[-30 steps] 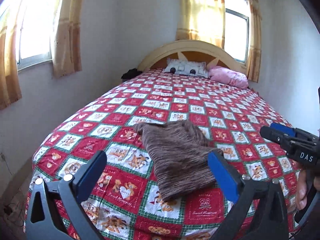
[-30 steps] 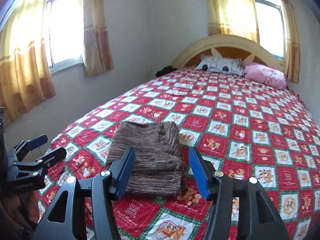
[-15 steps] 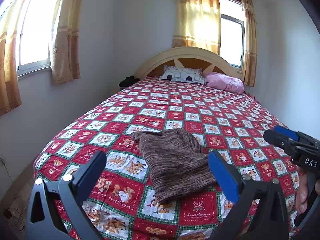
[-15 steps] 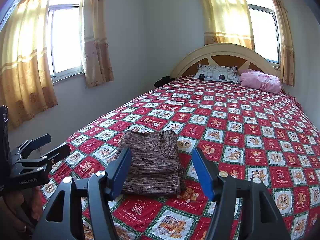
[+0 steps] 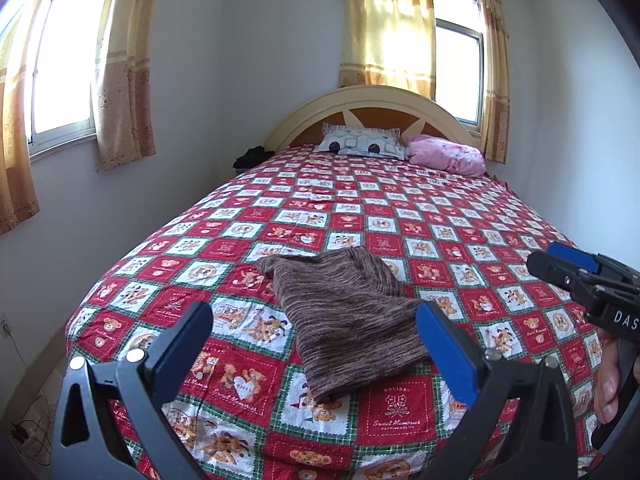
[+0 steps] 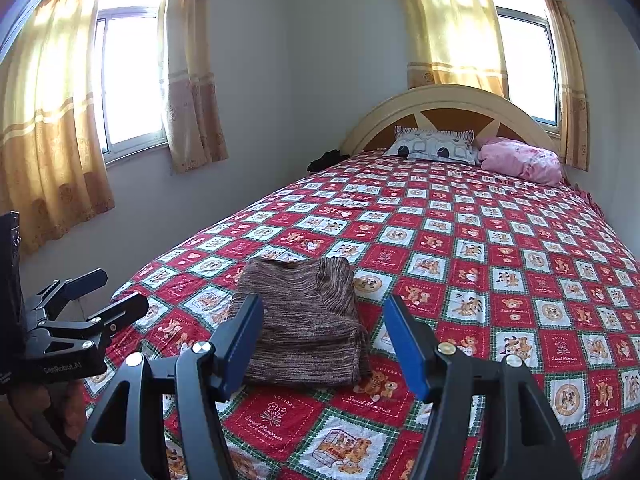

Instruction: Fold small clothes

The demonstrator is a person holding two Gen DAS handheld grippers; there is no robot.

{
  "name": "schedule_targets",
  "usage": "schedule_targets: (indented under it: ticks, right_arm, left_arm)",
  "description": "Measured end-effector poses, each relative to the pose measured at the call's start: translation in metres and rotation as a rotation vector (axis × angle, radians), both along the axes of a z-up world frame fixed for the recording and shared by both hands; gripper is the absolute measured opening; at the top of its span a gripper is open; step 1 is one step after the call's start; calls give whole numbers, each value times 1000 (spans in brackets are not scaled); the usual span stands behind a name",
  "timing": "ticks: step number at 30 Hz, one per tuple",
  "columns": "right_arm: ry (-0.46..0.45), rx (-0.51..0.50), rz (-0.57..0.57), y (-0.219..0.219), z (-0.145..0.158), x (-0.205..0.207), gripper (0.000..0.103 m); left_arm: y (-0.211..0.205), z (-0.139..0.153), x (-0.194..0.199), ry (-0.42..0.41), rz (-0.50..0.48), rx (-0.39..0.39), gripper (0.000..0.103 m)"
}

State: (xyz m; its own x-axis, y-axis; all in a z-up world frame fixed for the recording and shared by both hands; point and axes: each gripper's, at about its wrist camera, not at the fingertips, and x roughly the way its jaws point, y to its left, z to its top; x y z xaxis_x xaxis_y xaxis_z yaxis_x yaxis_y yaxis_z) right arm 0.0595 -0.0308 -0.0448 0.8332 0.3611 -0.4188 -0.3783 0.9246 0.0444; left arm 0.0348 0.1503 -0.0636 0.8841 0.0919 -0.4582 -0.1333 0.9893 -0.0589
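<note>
Garment: the brown knit garment (image 5: 344,316) lies flat on the bedspread (image 5: 460,216) near the foot of the bed, already doubled into a compact packet; from the right wrist view (image 6: 304,320) I see stacked layers at its near edge and a lapped panel on its right side.

Left gripper: my left gripper (image 5: 316,344) hangs above the near end of the bed with its blue pads spread wide, nothing between them, clear of the cloth.

Right gripper: my right gripper (image 6: 324,340) also hangs short of the garment; its jaws have just been opening a little, and they stand apart with nothing pinched.

Hands: in the left wrist view I see the hand (image 5: 610,380) on the right tool's handle at the frame's right edge.

Step in hand: I judge that the fold is laid and both tools are off it, so I am either checking the result or lining up for one more fold.

Next move: if another fold is wanted, I need each gripper to drop to one near corner of the packet, pinch all layers together, and carry them toward the headboard (image 6: 448,104) evenly.

Risk: I think the loose lapped panel could slide open if only the top layer is caught.

Other things: two pillows (image 6: 436,146) sit far off at the head, well apart from the work.
</note>
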Motion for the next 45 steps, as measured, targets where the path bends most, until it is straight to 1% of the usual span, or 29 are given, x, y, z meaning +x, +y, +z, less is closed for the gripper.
schedule_targets:
  ticks: [7,9,12,16,21,29,33,38,42,45]
  right_arm:
    - [-16,14,-5,-6,2,-4,64]
    - [-21,15,-6,-7,3,-5,64]
    - [-30,14,-8,-8,4,-6,64]
    - [-42,15,-8,-9,6,-9,64]
    - [-55,24,-6,-10,9,-11,64]
    - [-72,23,-4,-11,10,-14,64]
    - [-89,19,3,-9,11,-17,64]
    - [-91,13,7,-5,11,-17,64]
    - [-85,10,10,-4,9,-18,64]
    - [-84,6,11,-3,9,-18,64]
  left_arm:
    - [-1,-1,2,10,-3,9,103]
    - [-2,-1,3,21,-23,15,103]
    - [-3,1,1,0,-5,36,103]
    - [-5,6,-2,-17,-14,44,103]
    - [1,8,-2,-24,-7,12,103]
    - [7,13,-5,-62,17,21,103]
    - [9,11,-3,-55,18,18,103]
    - [9,10,-1,-45,14,17,103]
    - [11,5,-2,-50,15,-10,103]
    - [9,5,-1,-44,5,-2,103]
